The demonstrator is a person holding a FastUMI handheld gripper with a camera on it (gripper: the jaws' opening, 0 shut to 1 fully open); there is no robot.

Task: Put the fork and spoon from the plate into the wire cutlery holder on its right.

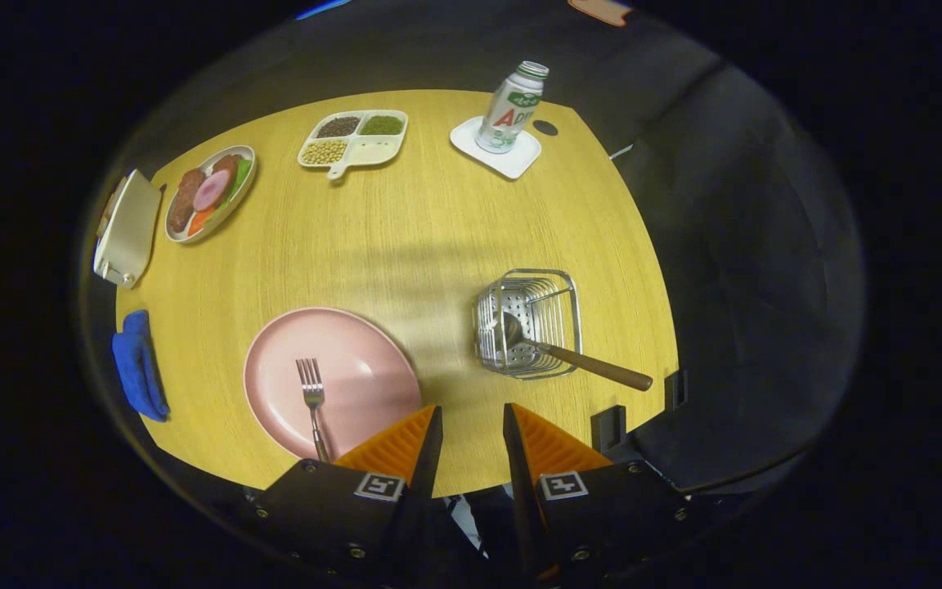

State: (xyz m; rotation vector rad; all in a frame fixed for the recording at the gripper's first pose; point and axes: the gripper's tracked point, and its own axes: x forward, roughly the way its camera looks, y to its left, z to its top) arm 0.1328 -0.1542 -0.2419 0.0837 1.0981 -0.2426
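A pink plate [356, 360] lies on the wooden table just ahead and left of my fingers. A metal fork [311, 397] rests on it, tines pointing away from me, its handle end hidden behind the left finger. To the plate's right stands the wire cutlery holder [530, 323]. A spoon [577, 360] sits in it, bowl inside the basket, brown wooden handle sticking out toward the table's right edge. My gripper [473, 425] hovers over the table's near edge between plate and holder, open, with nothing between the fingers.
At the far side stand a bottle [512, 106] on a white coaster [520, 159], a divided tray of beans [354, 139] and a plate of food [209, 192]. A white box [126, 229] and a blue cloth [137, 364] lie at the left edge.
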